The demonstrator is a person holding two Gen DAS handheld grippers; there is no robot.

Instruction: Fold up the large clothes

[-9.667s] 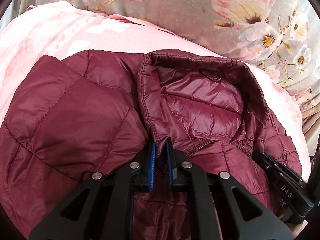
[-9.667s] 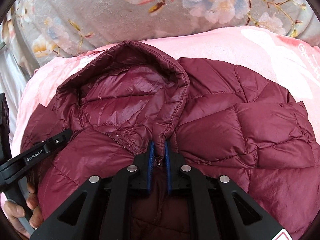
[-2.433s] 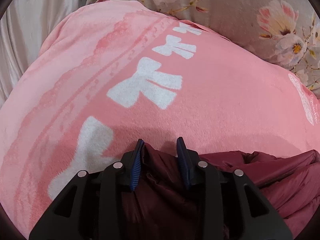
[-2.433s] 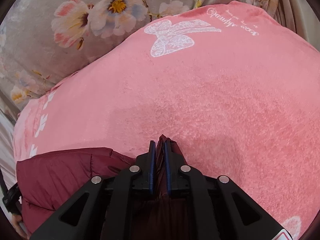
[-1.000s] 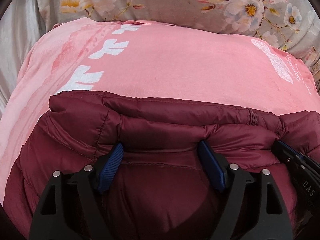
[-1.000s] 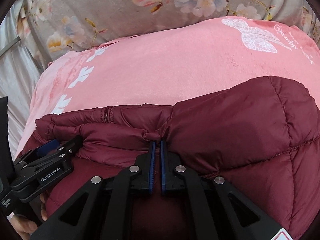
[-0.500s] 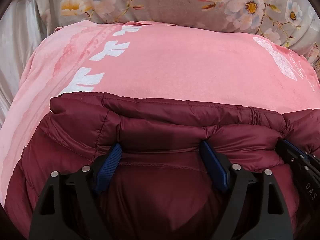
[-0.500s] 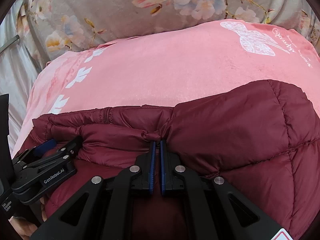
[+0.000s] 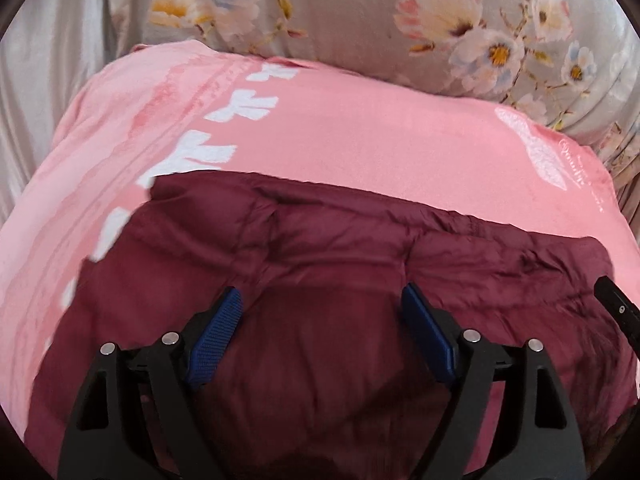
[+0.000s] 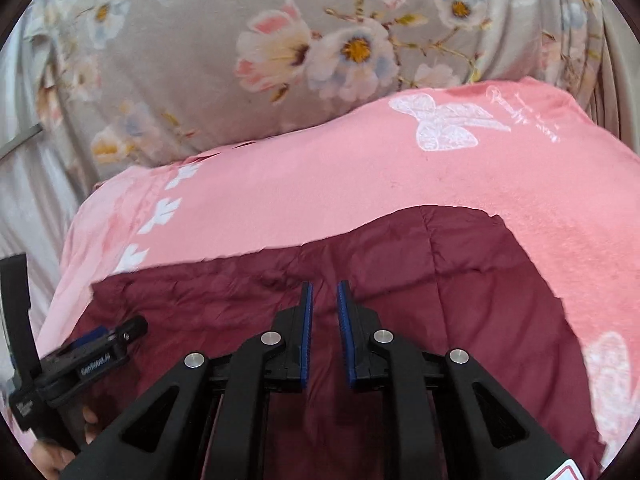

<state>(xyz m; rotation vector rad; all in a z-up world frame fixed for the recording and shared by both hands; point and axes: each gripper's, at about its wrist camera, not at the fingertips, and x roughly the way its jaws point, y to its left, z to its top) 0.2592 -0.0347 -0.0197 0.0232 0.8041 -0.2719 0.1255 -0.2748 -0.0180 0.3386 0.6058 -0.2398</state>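
Maroon puffer jacket (image 9: 340, 280) folded across the lower frame on a pink blanket (image 9: 360, 136), left claw (image 9: 322, 336) spread wide above it, right claw (image 10: 323, 332) just parted, its jaws having just been opening, nothing pinched, floral bedding (image 10: 200, 60) along the top.

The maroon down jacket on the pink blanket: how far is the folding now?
Done: the maroon down jacket lies doubled into a compact block on the pink blanket, with no hood showing. In hand: nothing; the left gripper stands wide open, and the right gripper has just been opening, with no fabric between its pads. Left: perhaps a final smoothing.
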